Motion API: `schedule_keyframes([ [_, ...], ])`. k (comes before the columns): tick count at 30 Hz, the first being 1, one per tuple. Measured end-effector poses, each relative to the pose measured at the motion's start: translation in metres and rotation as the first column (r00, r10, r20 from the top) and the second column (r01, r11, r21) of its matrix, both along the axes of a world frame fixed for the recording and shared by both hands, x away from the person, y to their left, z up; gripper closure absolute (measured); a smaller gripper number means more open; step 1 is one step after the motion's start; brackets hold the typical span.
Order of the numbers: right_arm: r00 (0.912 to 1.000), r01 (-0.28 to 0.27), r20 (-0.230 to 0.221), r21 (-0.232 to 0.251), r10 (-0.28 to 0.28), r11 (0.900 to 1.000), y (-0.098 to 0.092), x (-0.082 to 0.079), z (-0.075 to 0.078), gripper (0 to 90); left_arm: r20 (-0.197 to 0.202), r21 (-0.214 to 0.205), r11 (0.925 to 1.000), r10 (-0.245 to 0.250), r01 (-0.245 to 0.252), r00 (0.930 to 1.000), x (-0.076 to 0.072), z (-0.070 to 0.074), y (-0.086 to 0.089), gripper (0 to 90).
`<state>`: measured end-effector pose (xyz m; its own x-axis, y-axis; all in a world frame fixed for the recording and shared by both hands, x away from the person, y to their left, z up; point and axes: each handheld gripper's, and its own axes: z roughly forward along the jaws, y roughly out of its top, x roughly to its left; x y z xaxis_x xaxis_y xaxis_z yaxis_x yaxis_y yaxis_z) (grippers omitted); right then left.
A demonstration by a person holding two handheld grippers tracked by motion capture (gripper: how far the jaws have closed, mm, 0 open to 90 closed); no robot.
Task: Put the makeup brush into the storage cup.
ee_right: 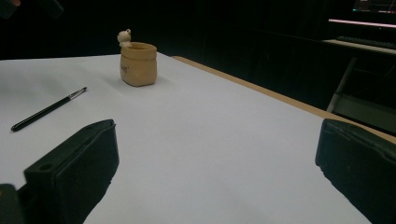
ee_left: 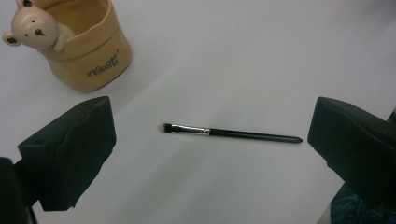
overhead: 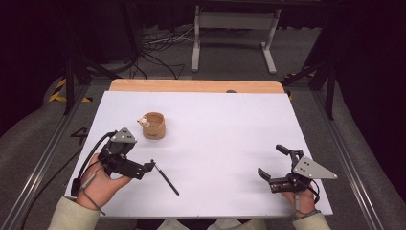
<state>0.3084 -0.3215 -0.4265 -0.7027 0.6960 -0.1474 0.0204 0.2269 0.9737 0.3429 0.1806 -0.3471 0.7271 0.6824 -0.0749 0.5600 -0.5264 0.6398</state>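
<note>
A thin black makeup brush (overhead: 165, 177) (ee_left: 233, 133) (ee_right: 49, 108) lies flat on the white table (overhead: 220, 139), with its bristle end toward a tan cup. That cup (overhead: 154, 125) (ee_left: 84, 51) (ee_right: 137, 64) stands upright at the left middle, with a small bear figure (overhead: 142, 121) (ee_left: 32, 28) on its rim. My left gripper (overhead: 140, 158) (ee_left: 210, 126) hovers just left of the brush, open, and the brush lies ahead between its jaws, untouched. Open and holding nothing, my right gripper (overhead: 273, 161) (ee_right: 219, 140) sits near the front right corner.
A wooden strip (overhead: 191, 86) runs along the table's far edge. Metal rails (overhead: 48, 143) flank both sides. Behind the table there are cables on the floor and a white stand (overhead: 234, 28). Bare white surface stretches between the two grippers.
</note>
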Motion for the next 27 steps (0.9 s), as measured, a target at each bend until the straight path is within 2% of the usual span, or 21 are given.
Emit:
schedule_keyframes([
  [5,1.0,-0.006,0.006,0.01,0.006,0.9999,0.0,0.0,0.002,0.0,-0.037,-0.005,1.0,0.002,-0.003,0.9993,0.006,0.001,-0.002,0.4],
  [8,0.9999,-0.013,0.01,0.021,0.013,0.9997,0.0,0.0,0.004,0.0,-0.091,-0.017,0.9997,0.018,-0.02,0.9957,0.011,0.002,-0.003,0.1],
  [11,0.9998,-0.015,0.014,0.026,0.015,0.9995,-0.001,0.002,0.005,0.0,-0.135,0.004,0.9989,0.046,-0.046,0.9898,0.015,0.005,-0.006,0.2],
  [17,0.9988,-0.041,0.027,0.045,0.04,0.9981,0.001,0.007,0.008,0.0,-0.179,0.017,0.996,0.089,-0.088,0.9797,0.018,0.009,-0.014,0.2],
  [20,0.9985,-0.048,0.03,0.05,0.047,0.9976,0.002,0.009,0.009,0.0,-0.187,0.02,0.9954,0.095,-0.093,0.9777,0.018,0.01,-0.016,0.2],
  [21,0.9984,-0.05,0.03,0.053,0.048,0.9974,0.003,0.009,0.009,0.0,-0.181,0.038,0.9946,0.102,-0.097,0.9781,0.018,0.012,-0.018,0.2],
  [22,0.9983,-0.051,0.03,0.053,0.05,0.9973,0.003,0.009,0.009,0.0,-0.192,0.041,0.992,0.125,-0.12,0.9733,0.018,0.012,-0.02,0.2],
  [23,0.9983,-0.052,0.029,0.055,0.05,0.9971,0.003,0.01,0.009,0.0,-0.195,0.051,0.9904,0.136,-0.129,0.9714,0.018,0.013,-0.02,0.2],
  [24,0.9983,-0.052,0.03,0.055,0.05,0.9972,0.003,0.01,0.009,0.0,-0.209,0.046,0.9878,0.155,-0.149,0.9654,0.018,0.013,-0.021,0.2],
  [27,0.9983,-0.053,0.029,0.057,0.051,0.997,0.004,0.012,0.009,0.0,-0.214,0.055,0.9864,0.163,-0.155,0.9631,0.017,0.014,-0.021,0.2],
])
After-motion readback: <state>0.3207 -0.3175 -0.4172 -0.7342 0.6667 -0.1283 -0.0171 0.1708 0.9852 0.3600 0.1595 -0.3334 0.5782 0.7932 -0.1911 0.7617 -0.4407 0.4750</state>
